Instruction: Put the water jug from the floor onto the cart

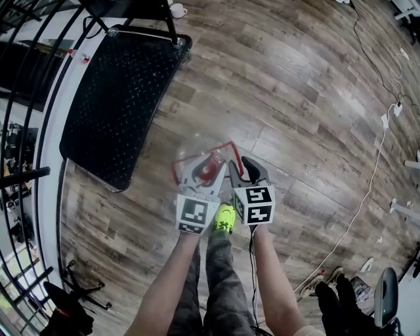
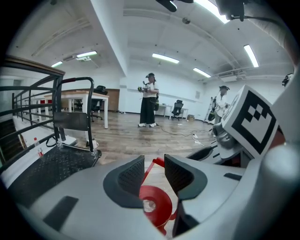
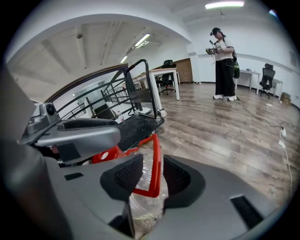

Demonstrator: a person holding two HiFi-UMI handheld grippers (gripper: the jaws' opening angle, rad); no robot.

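Note:
The water jug (image 1: 195,152) is clear plastic with a red cap (image 1: 209,172) and a thin red carry handle (image 1: 226,149). It stands on the wood floor just right of the black platform cart (image 1: 118,98). My left gripper (image 1: 200,168) hovers over the cap (image 2: 153,204), jaws apart, with the handle strip running up through the gap. My right gripper (image 1: 243,164) sits beside it on the right. In the right gripper view the handle (image 3: 155,164) stands between its pads, with a gap on the left side, and the jug body (image 3: 147,206) lies below. Both grippers (image 2: 154,171) (image 3: 153,176) look open.
The cart's upright push bar (image 3: 143,84) is at its far end, with a white mug (image 1: 177,10) beside it. A black railing (image 1: 26,118) runs along the left. White cables (image 1: 371,177) trail on the right floor. A person (image 2: 149,99) stands far off. My green shoe (image 1: 224,218) is below the grippers.

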